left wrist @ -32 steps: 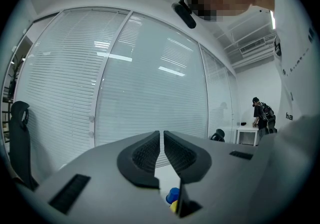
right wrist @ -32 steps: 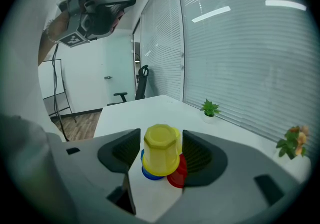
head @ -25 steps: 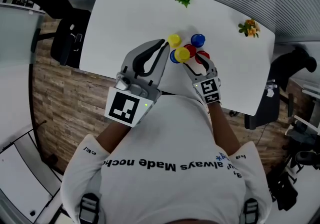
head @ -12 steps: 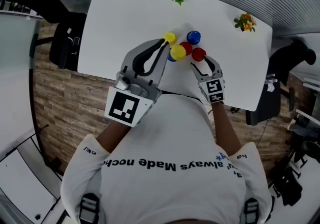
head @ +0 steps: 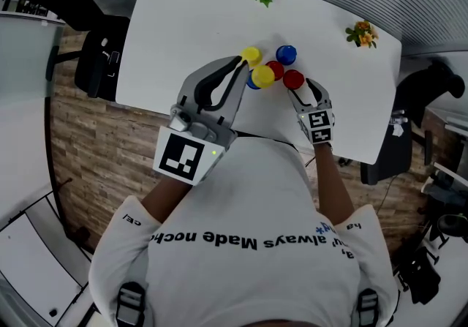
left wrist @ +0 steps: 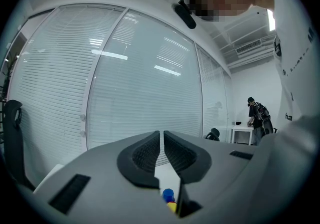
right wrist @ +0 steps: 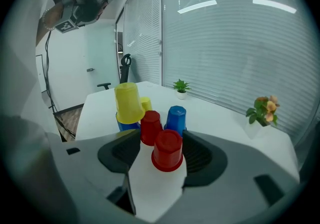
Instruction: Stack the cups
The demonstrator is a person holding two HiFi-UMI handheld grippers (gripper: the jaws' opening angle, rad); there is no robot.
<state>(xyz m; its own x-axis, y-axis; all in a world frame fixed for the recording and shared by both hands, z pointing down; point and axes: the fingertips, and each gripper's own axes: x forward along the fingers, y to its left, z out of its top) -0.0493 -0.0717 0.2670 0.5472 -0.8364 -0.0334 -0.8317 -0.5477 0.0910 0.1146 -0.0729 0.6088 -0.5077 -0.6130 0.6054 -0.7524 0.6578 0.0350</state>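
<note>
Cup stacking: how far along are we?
Done: a yellow cup sits upturned on a blue cup. In hand: nothing gripped; right hand-held gripper open around the near red cup, left hand-held gripper shut, empty. Left: that one plus far red cup, second blue cup, second yellow cup.

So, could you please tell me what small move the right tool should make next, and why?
Probably close the right tool on the nearest red cup. That cup stands upside down on the table, already between the open jaws, which do not seem to press on it yet.
</note>
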